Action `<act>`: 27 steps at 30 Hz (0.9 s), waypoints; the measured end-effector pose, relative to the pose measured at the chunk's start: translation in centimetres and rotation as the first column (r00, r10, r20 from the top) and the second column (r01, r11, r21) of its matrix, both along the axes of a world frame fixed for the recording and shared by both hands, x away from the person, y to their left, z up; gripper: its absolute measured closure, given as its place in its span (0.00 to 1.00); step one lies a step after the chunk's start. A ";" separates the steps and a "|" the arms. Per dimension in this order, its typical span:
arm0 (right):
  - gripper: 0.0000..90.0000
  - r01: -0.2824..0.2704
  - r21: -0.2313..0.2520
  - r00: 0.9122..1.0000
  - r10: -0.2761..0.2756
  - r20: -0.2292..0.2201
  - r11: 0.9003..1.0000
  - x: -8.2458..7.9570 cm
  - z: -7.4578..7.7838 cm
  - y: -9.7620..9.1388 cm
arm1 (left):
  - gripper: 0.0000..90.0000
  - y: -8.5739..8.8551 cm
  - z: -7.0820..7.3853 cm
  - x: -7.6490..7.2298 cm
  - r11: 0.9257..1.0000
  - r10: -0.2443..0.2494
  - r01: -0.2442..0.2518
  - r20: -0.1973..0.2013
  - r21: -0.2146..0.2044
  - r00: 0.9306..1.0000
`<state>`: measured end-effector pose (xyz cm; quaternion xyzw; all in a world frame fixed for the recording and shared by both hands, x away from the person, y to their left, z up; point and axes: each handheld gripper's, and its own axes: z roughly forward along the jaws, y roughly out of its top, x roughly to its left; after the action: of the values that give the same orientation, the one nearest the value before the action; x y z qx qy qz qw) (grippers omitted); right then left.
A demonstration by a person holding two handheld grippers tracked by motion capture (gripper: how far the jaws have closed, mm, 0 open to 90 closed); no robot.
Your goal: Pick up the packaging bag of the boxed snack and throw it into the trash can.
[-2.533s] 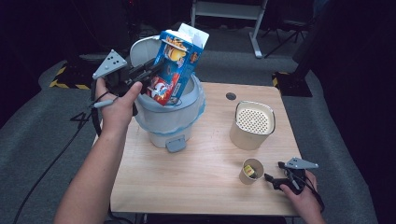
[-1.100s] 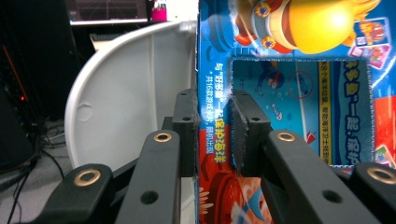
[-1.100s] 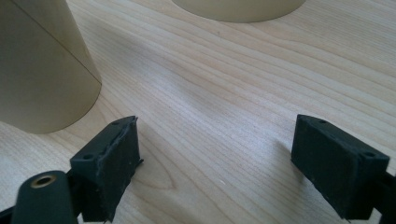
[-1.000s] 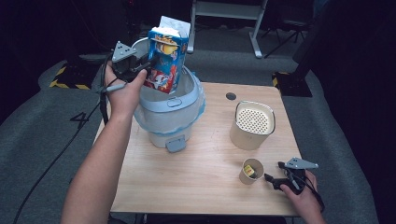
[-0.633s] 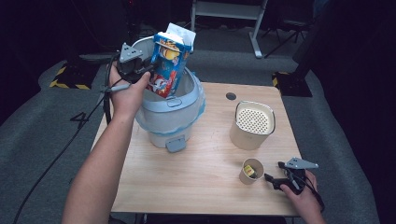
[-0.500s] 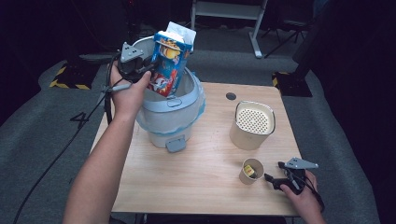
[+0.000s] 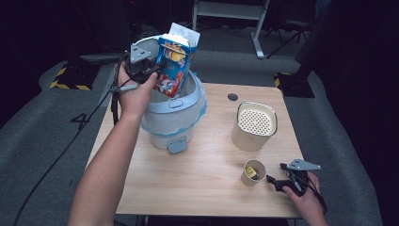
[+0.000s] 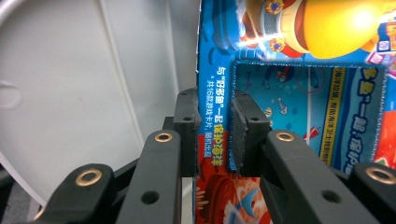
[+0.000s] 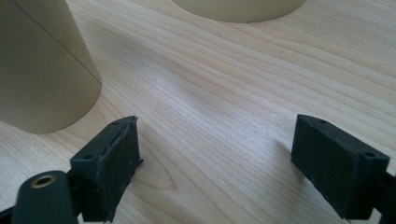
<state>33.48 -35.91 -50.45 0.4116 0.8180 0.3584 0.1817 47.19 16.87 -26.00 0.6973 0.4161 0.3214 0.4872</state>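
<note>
A colourful printed carton (image 7: pixel 172 66) with an open white top stands tilted over a white and pale-blue bin (image 7: pixel 169 123), its lower end inside the bin's mouth. My left gripper (image 7: pixel 149 71) is at the carton's left side, shut on its edge. In the left gripper view the pads (image 8: pixel 187 133) pinch the blue carton (image 8: pixel 303 93), with the bin's white raised lid (image 8: pixel 93 70) behind. My right gripper (image 7: pixel 278 181) lies on the table at the near right, open, beside a small paper cup (image 7: pixel 254 172). The right gripper (image 9: pixel 224 163) has bare wood between its jaws.
A beige canister (image 7: pixel 254 126) with a perforated top stands right of the bin; its base (image 9: pixel 238 7) and the cup (image 9: pixel 42 70) show in the right gripper view. A dark hole (image 7: pixel 232 97) sits in the wooden table (image 7: pixel 202 188). Chair legs stand on the dark floor beyond.
The left hand has risen and turned at the carton's left side, and the carton now stands more upright over the bin. The right gripper has not moved.
</note>
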 end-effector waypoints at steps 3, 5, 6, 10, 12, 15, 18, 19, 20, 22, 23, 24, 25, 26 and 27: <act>0.17 0.000 0.000 1.000 0.000 0.000 1.000 0.0 0.0 0.0 | 0.82 0.0 0.0 -0.2 1.000 -0.003 0.004 -0.014 0.027 1.000; 0.17 0.001 0.000 1.000 -0.001 0.000 1.000 0.0 0.0 0.0 | 0.82 -0.1 -0.1 -0.3 0.999 -0.004 0.005 -0.018 0.042 1.000; 0.17 0.000 0.000 1.000 0.000 0.000 1.000 0.0 0.0 0.0 | 0.82 0.0 -0.1 -0.3 0.999 -0.004 0.005 -0.019 0.047 1.000; 0.17 0.000 0.000 1.000 0.000 0.000 1.000 0.0 0.0 0.0 | 0.82 0.4 -0.3 -0.4 1.000 -0.004 0.004 -0.031 0.018 1.000; 0.17 0.000 0.000 1.000 0.000 0.000 1.000 0.0 0.0 0.0 | 0.79 0.6 -0.4 -0.4 1.000 -0.011 0.010 -0.047 -0.003 0.999; 0.17 0.000 0.000 1.000 0.000 0.000 1.000 0.0 0.0 0.0 | 0.72 0.9 -0.6 -1.0 0.999 -0.025 0.023 -0.056 -0.044 0.998; 0.17 0.000 0.000 1.000 0.000 0.000 1.000 0.0 0.0 0.0 | 0.67 1.1 -0.8 -1.4 0.998 -0.028 0.025 -0.053 -0.054 0.998; 0.17 0.000 0.000 1.000 0.000 0.000 1.000 0.0 0.0 0.0 | 0.67 1.1 -0.9 -1.5 0.998 -0.030 0.027 -0.054 -0.055 0.998; 0.17 0.000 0.000 1.000 0.000 0.000 1.000 0.0 0.0 0.0 | 0.66 1.1 -1.0 -1.5 0.998 -0.032 0.029 -0.062 -0.047 0.998; 0.17 0.000 0.000 1.000 0.000 0.000 1.000 0.0 0.0 0.0 | 0.64 1.0 -1.2 -1.6 0.999 -0.030 0.028 -0.061 -0.045 0.998; 0.17 0.000 0.000 1.000 0.000 0.000 1.000 0.0 0.0 0.0 | 0.63 1.0 -1.3 -1.7 0.999 -0.030 0.027 -0.058 -0.046 0.998; 0.17 0.000 0.000 1.000 0.000 0.000 1.000 0.0 0.0 0.0 | 0.62 1.0 -1.3 -1.7 0.998 -0.030 0.027 -0.057 -0.053 0.998; 0.17 0.000 0.000 1.000 0.000 0.000 1.000 0.0 0.0 0.0 | 0.62 1.0 -1.3 -1.8 0.998 -0.035 0.032 -0.059 -0.055 0.998; 0.17 0.000 0.000 1.000 0.000 0.000 1.000 0.0 0.0 0.0 | 0.61 1.0 -1.3 -2.0 0.998 -0.040 0.037 -0.058 -0.059 0.997; 0.17 0.000 0.000 1.000 0.000 0.000 1.000 0.0 0.0 0.0 | 0.60 1.0 -1.3 -2.2 0.997 -0.048 0.044 -0.054 -0.062 0.997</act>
<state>33.49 -35.92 -50.45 0.4116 0.8181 0.3583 0.1817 44.94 17.85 -27.35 0.7001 0.4229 0.2777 0.5039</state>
